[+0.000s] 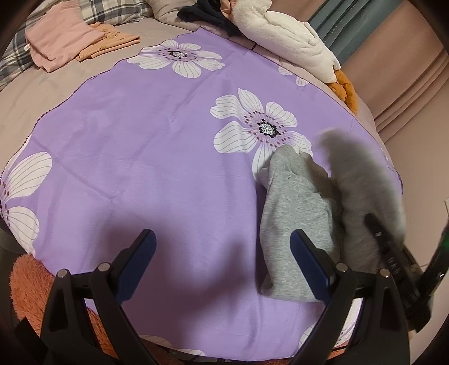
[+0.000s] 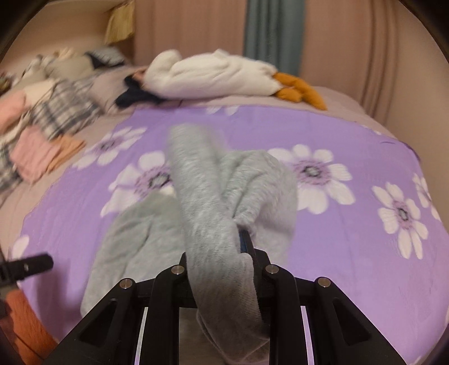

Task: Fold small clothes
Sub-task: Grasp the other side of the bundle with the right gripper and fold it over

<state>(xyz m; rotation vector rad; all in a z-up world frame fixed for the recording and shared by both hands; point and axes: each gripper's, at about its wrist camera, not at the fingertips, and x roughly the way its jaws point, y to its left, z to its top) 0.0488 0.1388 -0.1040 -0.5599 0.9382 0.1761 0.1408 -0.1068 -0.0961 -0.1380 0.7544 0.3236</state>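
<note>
A small grey garment (image 1: 297,219) lies crumpled on the purple flowered cloth (image 1: 146,146) at the right of the left wrist view. My left gripper (image 1: 224,261) is open and empty above the cloth, its right finger (image 1: 308,261) next to the garment. My right gripper (image 2: 238,244) is shut on the grey garment (image 2: 213,202) and holds part of it lifted and blurred, the rest trailing on the cloth (image 2: 350,238). The right gripper also shows in the left wrist view (image 1: 393,252) at the right edge.
Folded pink and orange clothes (image 1: 70,42) lie at the far left on the bed. A white plush toy (image 1: 291,42) with orange feet and dark clothes (image 1: 207,14) lie at the far edge. An orange fluffy item (image 1: 28,286) is at the near left.
</note>
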